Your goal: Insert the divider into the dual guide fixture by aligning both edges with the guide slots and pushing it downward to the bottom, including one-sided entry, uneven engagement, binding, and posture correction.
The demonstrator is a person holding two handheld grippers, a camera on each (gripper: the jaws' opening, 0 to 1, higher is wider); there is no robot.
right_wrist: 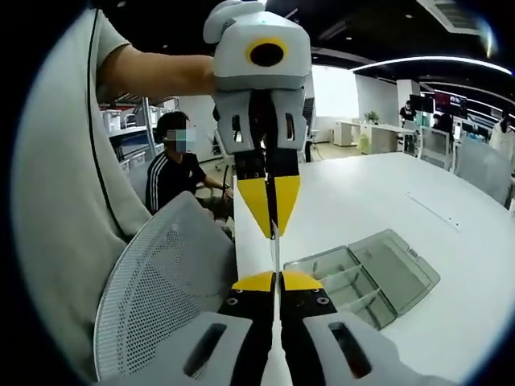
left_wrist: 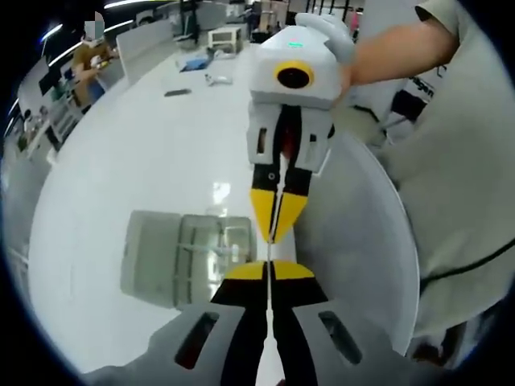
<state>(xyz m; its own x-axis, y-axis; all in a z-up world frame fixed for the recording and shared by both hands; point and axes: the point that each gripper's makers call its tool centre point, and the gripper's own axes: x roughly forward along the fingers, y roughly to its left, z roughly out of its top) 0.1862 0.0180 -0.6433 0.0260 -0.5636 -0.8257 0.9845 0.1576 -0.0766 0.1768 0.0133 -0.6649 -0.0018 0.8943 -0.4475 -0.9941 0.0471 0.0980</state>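
Both the left gripper [left_wrist: 272,272] and right gripper [right_wrist: 278,281] are pinching the thin divider [right_wrist: 275,249] edge-on between closed jaws above the table's [left_wrist: 161,153] near edge, needing lowering toward the clear box [right_wrist: 366,277] slots next.

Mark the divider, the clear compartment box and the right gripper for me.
divider [right_wrist: 274,251], right gripper view, thin edge between the grippers.
clear compartment box [right_wrist: 398,265], right gripper view, open lid.
right gripper [left_wrist: 275,229], left gripper view, yellow tips.
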